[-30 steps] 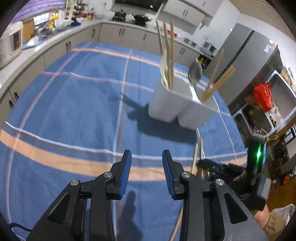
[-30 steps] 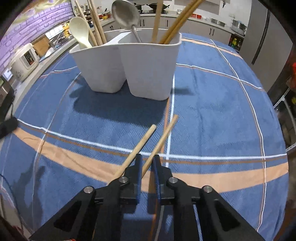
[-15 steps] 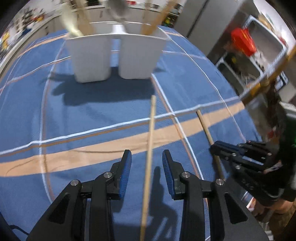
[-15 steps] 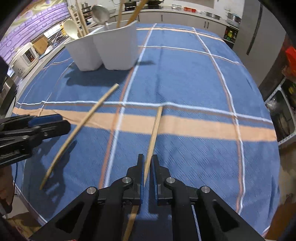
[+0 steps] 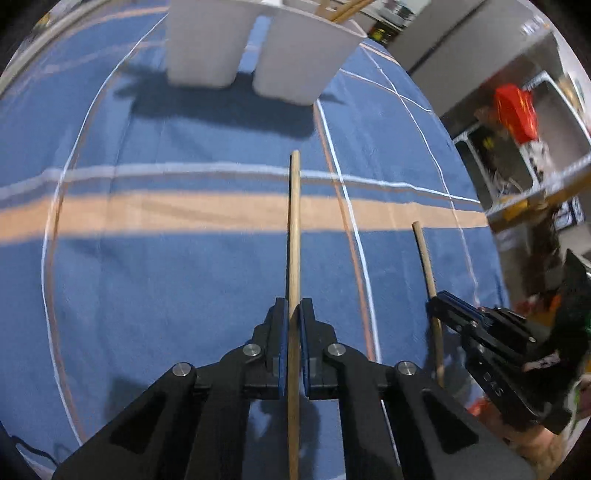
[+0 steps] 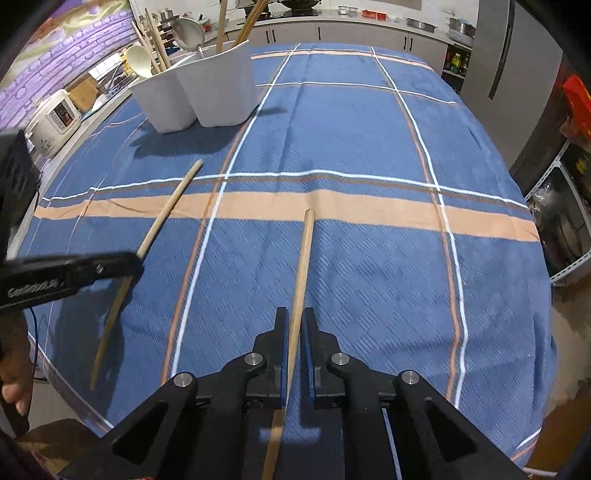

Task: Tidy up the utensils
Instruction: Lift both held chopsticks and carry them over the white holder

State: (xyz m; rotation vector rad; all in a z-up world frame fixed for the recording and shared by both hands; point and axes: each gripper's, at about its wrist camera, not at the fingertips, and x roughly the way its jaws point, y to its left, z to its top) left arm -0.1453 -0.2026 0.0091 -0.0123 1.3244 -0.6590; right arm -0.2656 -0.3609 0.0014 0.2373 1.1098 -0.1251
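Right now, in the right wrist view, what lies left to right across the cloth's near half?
Left gripper closing on a chopstick → blue cloth → right gripper shut on the second chopstick → bare cloth running to its right edge.

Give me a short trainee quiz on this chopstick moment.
1. True or false: the right gripper is clamped on a long wooden chopstick.
2. What stands in the white two-compartment plastic holder? A) forks B) spoons and wooden sticks C) nothing
3. How many chopsticks sit between gripper jaws in all?
Key: 1 true. 2 B. 3 two; the left gripper, its jaws closing, has the second chopstick between them.
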